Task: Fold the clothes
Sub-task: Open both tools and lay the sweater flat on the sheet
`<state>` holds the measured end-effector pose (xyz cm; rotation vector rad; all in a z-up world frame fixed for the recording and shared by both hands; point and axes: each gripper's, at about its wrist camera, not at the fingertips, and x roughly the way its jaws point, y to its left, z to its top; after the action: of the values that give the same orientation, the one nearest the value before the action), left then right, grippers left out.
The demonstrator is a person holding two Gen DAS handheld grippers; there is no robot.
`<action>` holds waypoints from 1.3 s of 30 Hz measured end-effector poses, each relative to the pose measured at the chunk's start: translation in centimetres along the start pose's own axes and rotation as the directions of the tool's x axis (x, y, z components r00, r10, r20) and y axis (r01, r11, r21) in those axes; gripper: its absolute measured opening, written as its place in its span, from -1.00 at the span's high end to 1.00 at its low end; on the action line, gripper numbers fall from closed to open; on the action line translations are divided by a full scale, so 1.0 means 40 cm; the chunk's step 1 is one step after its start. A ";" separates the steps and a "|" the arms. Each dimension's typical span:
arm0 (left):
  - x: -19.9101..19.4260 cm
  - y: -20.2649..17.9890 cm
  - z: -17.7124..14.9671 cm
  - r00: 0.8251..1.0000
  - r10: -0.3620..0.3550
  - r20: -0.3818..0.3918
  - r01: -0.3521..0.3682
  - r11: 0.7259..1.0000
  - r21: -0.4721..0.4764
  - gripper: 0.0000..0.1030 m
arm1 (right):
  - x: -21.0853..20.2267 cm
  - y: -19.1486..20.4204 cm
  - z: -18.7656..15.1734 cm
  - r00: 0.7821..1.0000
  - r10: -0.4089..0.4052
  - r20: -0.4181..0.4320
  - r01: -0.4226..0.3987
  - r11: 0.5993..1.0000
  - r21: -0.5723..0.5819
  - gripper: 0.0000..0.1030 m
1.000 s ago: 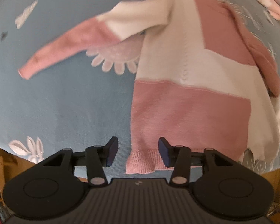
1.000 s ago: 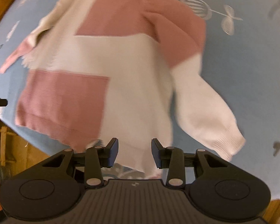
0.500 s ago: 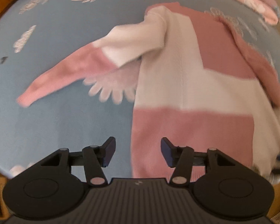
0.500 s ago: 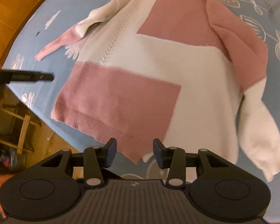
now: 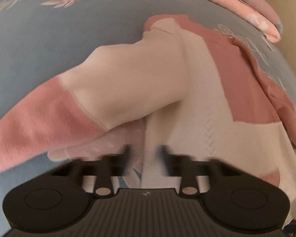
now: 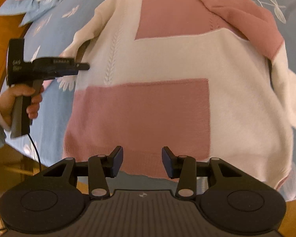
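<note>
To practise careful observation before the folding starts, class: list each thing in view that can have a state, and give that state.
sweater, spread flat, unfolded, on the bedsheet
sleeve, laid out sideways, not folded in
left gripper, shut, jaws just closed at the sweater's side edge; grip unclear
right gripper, open over the hem, holding nothing

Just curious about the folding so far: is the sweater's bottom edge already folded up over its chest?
No, the sweater lies spread flat, its pink bottom edge at the near end by the right gripper.
</note>
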<state>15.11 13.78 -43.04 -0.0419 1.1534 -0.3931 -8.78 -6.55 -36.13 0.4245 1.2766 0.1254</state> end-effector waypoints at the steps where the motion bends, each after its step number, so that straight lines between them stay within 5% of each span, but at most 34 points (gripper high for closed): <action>1: -0.001 -0.015 -0.002 1.000 -0.007 0.001 0.007 0.999 0.040 0.86 | 0.004 0.008 -0.006 1.000 -0.010 0.012 0.009 1.000 0.015 0.06; 5: -0.008 -0.063 -0.005 0.996 0.079 0.034 -0.084 0.981 0.176 0.89 | 0.020 0.026 -0.013 0.999 -0.011 0.034 0.009 0.998 0.066 0.06; 10: -0.007 -0.008 0.004 0.988 0.141 0.058 -0.144 0.988 0.048 0.91 | 0.023 0.032 -0.013 0.997 -0.039 0.067 0.035 0.997 0.064 0.06; 16: -0.122 -0.042 -0.063 0.993 -0.032 0.111 0.028 0.999 0.035 0.83 | 0.026 0.019 0.004 0.993 -0.017 0.117 0.012 0.999 0.044 0.06; 19: -0.148 -0.101 -0.120 0.975 -0.213 0.069 0.211 0.977 0.027 0.58 | 0.050 -0.008 0.026 0.990 0.008 0.138 -0.018 0.998 0.068 0.06; 22: -0.114 -0.151 -0.182 0.960 -0.278 0.014 0.278 0.960 0.015 0.54 | 0.078 -0.034 0.050 0.988 -0.001 0.157 -0.011 0.997 0.077 0.06; 28: -0.044 -0.109 -0.289 0.991 -0.126 -0.034 0.122 0.988 -0.092 0.54 | 0.109 -0.107 0.069 0.987 -0.001 0.159 -0.013 0.996 0.084 0.06; 35: -0.086 -0.103 -0.329 0.998 -0.019 -0.052 0.014 0.997 -0.079 0.64 | 0.074 -0.221 0.028 0.988 -0.067 0.137 0.049 0.990 0.132 0.05; 37: -0.100 -0.133 -0.323 0.999 0.022 -0.048 -0.024 0.999 -0.036 0.58 | 0.061 -0.224 0.024 0.989 -0.072 0.132 0.058 0.992 0.110 0.05; 39: -0.128 -0.151 -0.324 0.999 0.054 -0.003 -0.054 0.999 0.003 0.25 | 0.048 -0.215 0.020 0.990 -0.058 0.130 0.049 0.996 0.074 0.04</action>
<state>0.05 11.97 -42.47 -0.0073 1.1549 -0.3477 -8.69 -14.01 -40.89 0.4519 1.1632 0.0063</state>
